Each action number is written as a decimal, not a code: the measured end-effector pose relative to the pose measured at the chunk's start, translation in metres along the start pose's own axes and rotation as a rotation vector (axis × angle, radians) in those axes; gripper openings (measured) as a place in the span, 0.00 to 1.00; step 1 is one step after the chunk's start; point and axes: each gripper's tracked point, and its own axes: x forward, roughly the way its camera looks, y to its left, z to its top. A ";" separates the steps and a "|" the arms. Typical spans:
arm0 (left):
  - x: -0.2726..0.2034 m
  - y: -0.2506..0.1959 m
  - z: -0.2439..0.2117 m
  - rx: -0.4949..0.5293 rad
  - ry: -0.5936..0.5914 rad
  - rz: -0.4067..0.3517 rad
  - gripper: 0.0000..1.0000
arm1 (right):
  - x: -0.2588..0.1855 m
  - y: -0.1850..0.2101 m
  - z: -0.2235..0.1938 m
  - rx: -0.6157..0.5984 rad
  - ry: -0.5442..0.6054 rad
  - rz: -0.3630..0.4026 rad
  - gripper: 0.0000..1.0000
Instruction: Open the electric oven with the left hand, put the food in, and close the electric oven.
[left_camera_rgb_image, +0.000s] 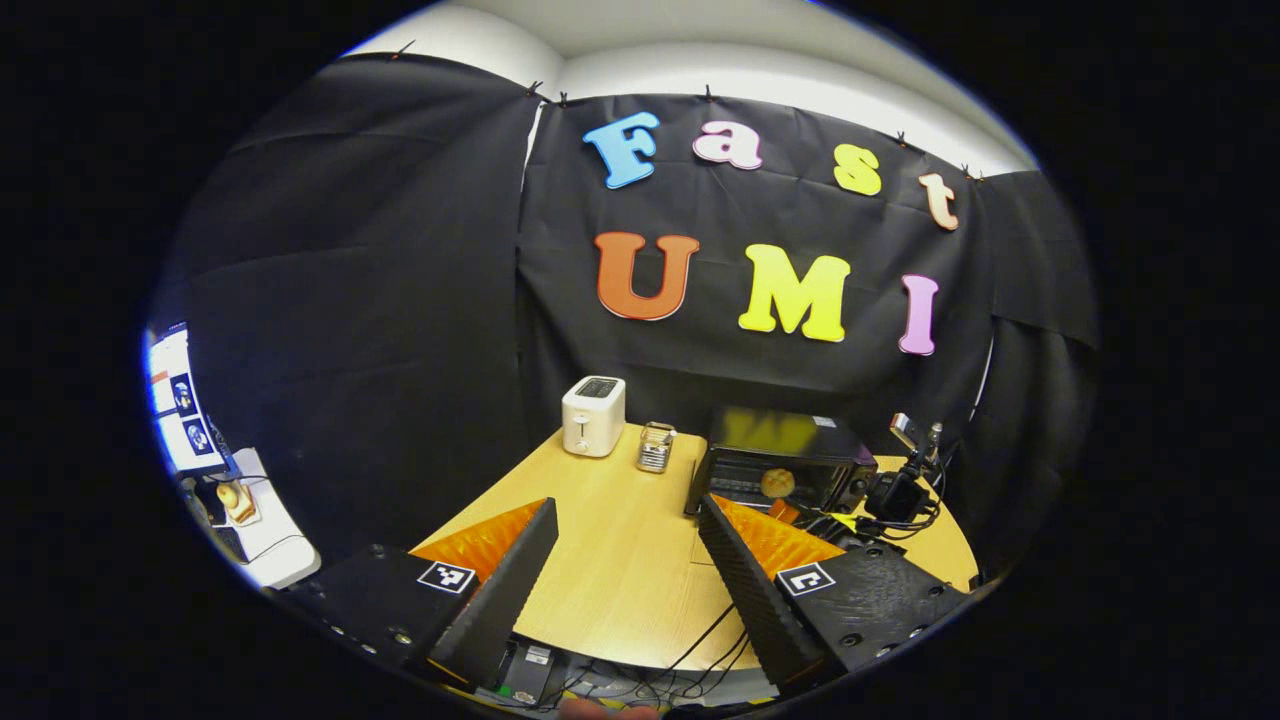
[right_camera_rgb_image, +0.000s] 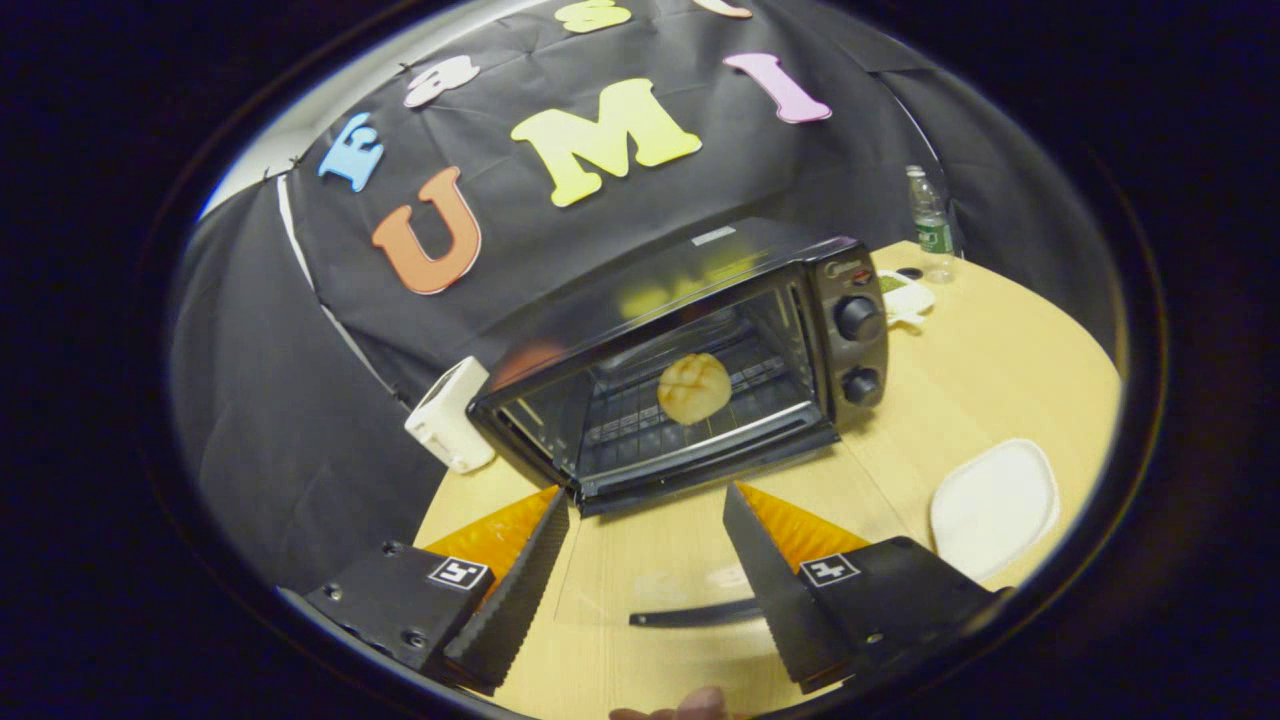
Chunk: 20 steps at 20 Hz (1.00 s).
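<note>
Black-draped booth, pale wooden worktop (right_camera_rgb_image: 1000, 360). Right tool (right_camera_rgb_image: 645, 585) spread wide, empty, low over the glass oven door (right_camera_rgb_image: 660, 575) lying flat at 6 o'clock. Left tool (left_camera_rgb_image: 628, 570) also wide, empty, well back. Bun (right_camera_rgb_image: 693, 388) on the rack inside the electric oven (right_camera_rgb_image: 700, 360) at 12 o'clock. Probably closing next: catch the door handle (right_camera_rgb_image: 690, 612), swing up gently. White plate (right_camera_rgb_image: 993, 506) at 3 o'clock; toaster (left_camera_rgb_image: 593, 415), bottle (right_camera_rgb_image: 929, 222) beyond.

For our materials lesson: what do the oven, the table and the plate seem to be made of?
Oven: glossy black metal, probably; its top mirrors the wall. Door: likely glass, the table shows through it. Table: pale wood or laminate, grain lines visible. Plate: smooth white, ceramic or plastic.
</note>
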 end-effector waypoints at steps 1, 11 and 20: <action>0.002 -0.004 -0.004 -0.003 0.002 -0.023 0.94 | -0.017 -0.003 -0.003 -0.007 0.004 0.003 0.96; 0.043 -0.066 -0.086 -0.022 0.195 -0.225 0.94 | -0.159 -0.040 -0.015 -0.152 0.031 -0.034 0.96; 0.073 -0.140 -0.185 -0.014 0.455 -0.326 0.94 | -0.206 -0.102 0.000 -0.232 0.003 -0.170 0.96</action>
